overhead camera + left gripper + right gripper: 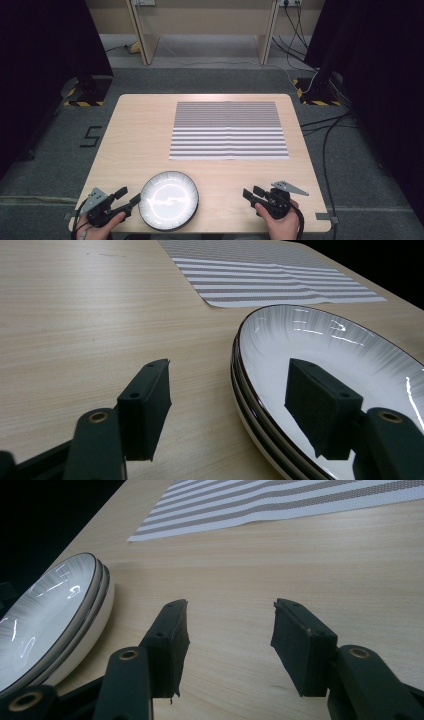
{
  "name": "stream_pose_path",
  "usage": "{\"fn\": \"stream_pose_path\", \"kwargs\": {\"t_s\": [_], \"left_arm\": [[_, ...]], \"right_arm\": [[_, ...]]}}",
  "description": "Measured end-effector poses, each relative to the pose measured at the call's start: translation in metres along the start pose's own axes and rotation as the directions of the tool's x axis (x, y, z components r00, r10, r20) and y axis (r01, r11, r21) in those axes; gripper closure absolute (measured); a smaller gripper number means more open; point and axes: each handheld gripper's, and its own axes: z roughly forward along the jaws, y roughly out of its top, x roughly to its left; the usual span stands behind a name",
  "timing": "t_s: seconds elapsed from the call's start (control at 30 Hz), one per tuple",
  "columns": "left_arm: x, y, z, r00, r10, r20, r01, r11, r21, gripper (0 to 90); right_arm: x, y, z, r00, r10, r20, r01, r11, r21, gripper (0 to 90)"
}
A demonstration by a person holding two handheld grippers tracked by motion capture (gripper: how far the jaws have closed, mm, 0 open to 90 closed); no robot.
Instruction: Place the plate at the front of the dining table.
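Note:
A stack of white plates (168, 200) with dark rims sits near the table's front edge, left of centre. My left gripper (129, 195) is open at the stack's left rim. In the left gripper view the rim of the plates (350, 350) runs between the jaws of the left gripper (228, 365): one jaw is over the wood, the other over the top plate. My right gripper (251, 191) is open low over bare wood to the right of the stack. In the right gripper view, nothing is between the jaws of the right gripper (230, 605), and the plates (55, 615) lie to their left.
A grey-and-white striped placemat (229, 131) lies flat on the far half of the wooden table (140, 140). Black stands with hazard-striped bases (82, 97) flank the table's far corners. Cables (325, 130) run over the floor on the right.

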Motion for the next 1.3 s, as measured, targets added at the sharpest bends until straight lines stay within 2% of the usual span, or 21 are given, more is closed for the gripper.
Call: {"fn": "stream_pose_path", "kwargs": {"t_s": [0.17,0.4,0.57,0.7,0.77,1.23,1.3], "left_arm": [[0.0,-0.001,0.001,1.0,-0.004,-0.004,0.004,1.0,0.006,34.5],[-0.001,-0.001,0.003,0.9999,0.0,0.01,0.0,1.0,0.009,34.9],[0.001,-0.002,0.002,1.0,-0.004,0.003,0.004,0.9999,0.009,34.9],[0.001,-0.002,0.002,1.0,-0.003,-0.001,0.003,1.0,0.009,35.0],[0.0,-0.003,0.003,1.0,0.0,-0.004,0.0,0.9999,0.012,35.0],[-0.001,-0.003,0.004,0.9999,-0.002,0.014,0.002,0.9999,0.011,35.0],[-0.001,-0.004,0.005,0.9998,-0.006,0.018,0.006,0.9999,0.014,35.0]], "right_arm": [[0.01,0.003,0.005,0.9994,-0.009,-0.033,0.011,0.999,0.042,50.3],[0.029,0.014,0.016,0.9961,-0.054,-0.069,0.06,0.995,0.086,52.6],[0.043,0.022,0.027,0.9915,-0.082,-0.101,0.092,0.991,0.101,52.7],[0.051,0.025,0.035,0.9884,-0.089,-0.123,0.102,0.989,0.104,52.8],[0.06,0.026,0.042,0.9852,-0.086,-0.148,0.103,0.989,0.109,53.6],[0.093,0.031,0.065,0.9721,-0.131,-0.195,0.163,0.974,0.155,62.2],[0.102,0.033,0.074,0.9703,-0.123,-0.208,0.163,0.969,0.186,66.6]]}}
